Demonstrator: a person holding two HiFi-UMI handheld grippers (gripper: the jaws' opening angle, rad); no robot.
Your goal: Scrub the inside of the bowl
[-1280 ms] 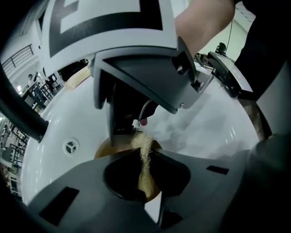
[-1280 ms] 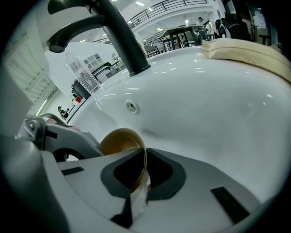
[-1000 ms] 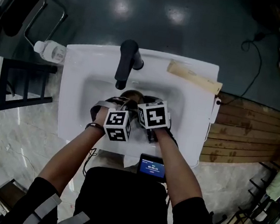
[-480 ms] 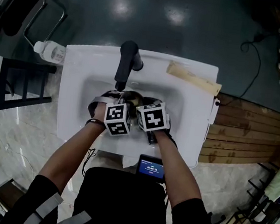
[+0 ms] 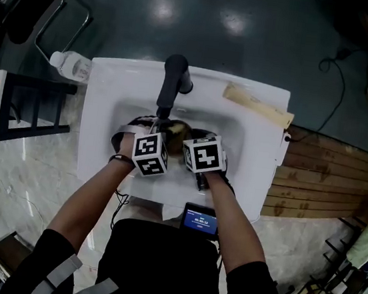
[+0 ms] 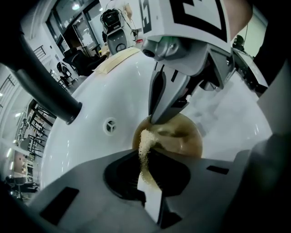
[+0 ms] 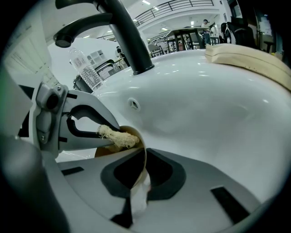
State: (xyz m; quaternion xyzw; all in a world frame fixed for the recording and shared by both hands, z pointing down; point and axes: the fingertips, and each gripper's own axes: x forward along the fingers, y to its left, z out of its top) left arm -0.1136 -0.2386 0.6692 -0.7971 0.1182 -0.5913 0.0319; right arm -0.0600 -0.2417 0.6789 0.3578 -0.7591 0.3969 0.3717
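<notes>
Leftward the left gripper has slid, clamped on a soft, fibrous scrubber that lies against the inside of the brown bowl in the sink basin. On the right, the right gripper pinches the bowl's thin rim: rigid, light, likely slippery, best held there.

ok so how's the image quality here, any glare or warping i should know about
Head view: ceiling lights glare as soft blobs on the dark floor, and the edges bend slightly. Left gripper view: heavy fisheye, black corners, close foreground blurred while the bowl is fairly sharp. Right gripper view: the same warping bows the faucet, with bright streaks on the white sink.
</notes>
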